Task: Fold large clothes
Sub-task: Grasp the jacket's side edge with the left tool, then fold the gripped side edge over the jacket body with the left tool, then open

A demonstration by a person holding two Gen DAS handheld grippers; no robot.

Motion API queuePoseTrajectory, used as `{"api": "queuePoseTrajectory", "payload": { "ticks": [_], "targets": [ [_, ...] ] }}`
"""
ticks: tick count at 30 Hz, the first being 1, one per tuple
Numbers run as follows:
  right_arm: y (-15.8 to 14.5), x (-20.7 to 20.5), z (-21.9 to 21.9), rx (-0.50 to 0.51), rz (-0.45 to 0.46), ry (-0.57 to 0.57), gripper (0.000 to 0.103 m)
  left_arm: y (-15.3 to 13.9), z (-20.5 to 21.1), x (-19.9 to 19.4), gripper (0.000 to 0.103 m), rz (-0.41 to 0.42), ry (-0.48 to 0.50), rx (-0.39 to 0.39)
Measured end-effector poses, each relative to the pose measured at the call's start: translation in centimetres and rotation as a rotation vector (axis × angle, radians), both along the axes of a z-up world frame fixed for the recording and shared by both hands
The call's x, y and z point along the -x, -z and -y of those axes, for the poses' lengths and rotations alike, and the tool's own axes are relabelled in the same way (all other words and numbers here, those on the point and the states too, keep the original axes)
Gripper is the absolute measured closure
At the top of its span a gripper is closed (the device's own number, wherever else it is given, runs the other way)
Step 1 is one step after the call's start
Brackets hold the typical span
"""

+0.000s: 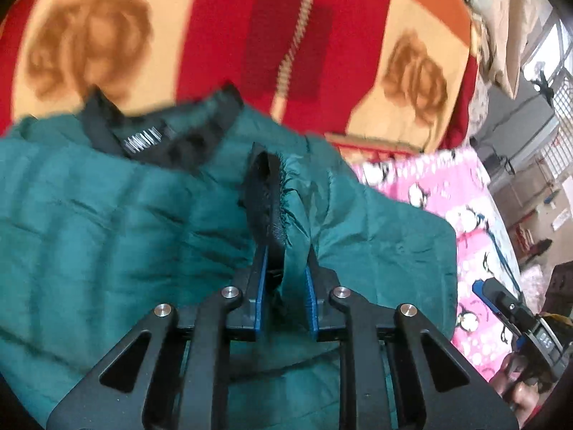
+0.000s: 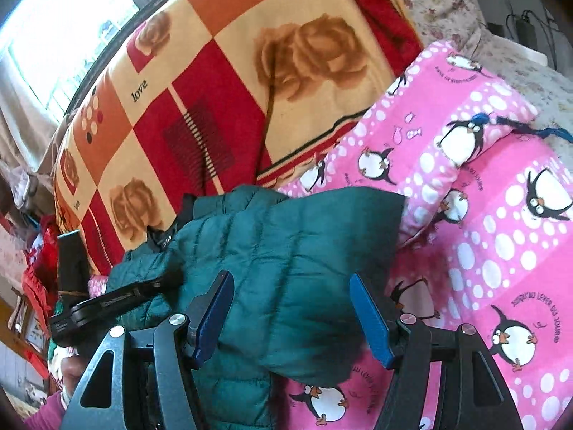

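Bedding: a pink penguin-print sheet point(image 2: 501, 236) covers the bed. A red, cream and orange blanket with a rose pattern point(image 2: 229, 82) lies bunched along the sheet's far edge, and a pillow in the same pink print point(image 2: 462, 107) sits toward the far right corner. A floral-print cover point(image 2: 440, 3) shows beyond the pillow.

Garment: a dark green quilted jacket point(image 2: 286, 261) lies on the pink sheet against the near edge of the rose blanket. Its quilted body spreads to the left in the left wrist view, and one folded panel reaches out over the sheet to the right. The black collar lining with a white label point(image 1: 143, 143) faces up at the jacket's far end, touching the blanket.

Left gripper point(image 1: 284, 247): clenched on a raised fold of the jacket's edge, green fabric and black fleecy lining pinched together between the blue pads. In the right wrist view it enters from the left edge and rests on the jacket's left side.

Right gripper point(image 2: 292, 317): released, its blue fingers point(image 2: 369, 319) standing apart either side of the folded panel at the jacket's near edge; the pads do not press the cloth.

A hand and a sleeve show at the lower corners, too blurred to detail.
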State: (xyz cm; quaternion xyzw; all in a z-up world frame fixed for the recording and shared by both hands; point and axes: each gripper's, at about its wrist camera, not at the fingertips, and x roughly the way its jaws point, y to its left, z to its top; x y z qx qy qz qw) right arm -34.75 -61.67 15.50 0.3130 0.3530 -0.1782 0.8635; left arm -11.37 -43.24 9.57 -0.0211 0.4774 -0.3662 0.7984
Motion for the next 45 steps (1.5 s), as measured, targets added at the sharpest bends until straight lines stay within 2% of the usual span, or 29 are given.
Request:
{"api": "queuePoseTrajectory", "payload": {
  "ticks": [5, 8, 18, 22, 28, 33, 37, 39, 42, 44, 45],
  "targets": [
    [-0.1, -0.3, 0.1, -0.021, 0.019, 0.032, 0.038, -3.3, -3.5, -0.8, 0.086, 0.137, -0.087, -0.008],
    [0.3, -1.2, -0.5, -0.02, 0.002, 0.023, 0.038, -4.2, -5.9, -1.7, 0.087, 0.171, -0.131, -0.011],
    [1.4, -4.7, -2.2, -0.063, -0.028, -0.014, 0.038, -3.8, -14.3, -4.3, 0.088, 0.166, -0.258, -0.047],
    [1.9, -6.2, -2.8, -0.067, -0.042, -0.031, 0.038, -3.7, -17.1, -4.5, 0.088, 0.201, -0.299, -0.073],
    [2.3, -9.2, -4.0, -0.048, -0.064, -0.096, 0.038, -2.6, -19.1, -4.7, 0.088, 0.226, -0.318, -0.121],
    [2.8, -12.7, -6.2, 0.028, -0.092, -0.21, 0.038, -0.7, -20.1, -5.1, 0.088, 0.191, -0.332, -0.144],
    [4.8, -15.9, -8.2, 0.118, -0.179, -0.307, 0.038, 0.5, -19.9, -5.4, 0.088, 0.169, -0.339, -0.174],
    [6.4, -16.7, -8.4, 0.113, -0.228, -0.314, 0.038, 1.2, -19.8, -5.6, 0.087, 0.153, -0.339, -0.18],
    [7.7, -16.8, -8.8, 0.143, -0.238, -0.31, 0.038, 1.5, -19.6, -6.0, 0.083, 0.146, -0.343, -0.175],
    [7.5, -16.7, -9.1, 0.167, -0.245, -0.308, 0.038, 1.6, -19.7, -6.3, 0.069, 0.139, -0.359, -0.177],
    [7.3, -16.6, -9.1, 0.169, -0.249, -0.304, 0.038, 1.6, -19.8, -6.5, 0.054, 0.13, -0.36, -0.176]
  ]
}}
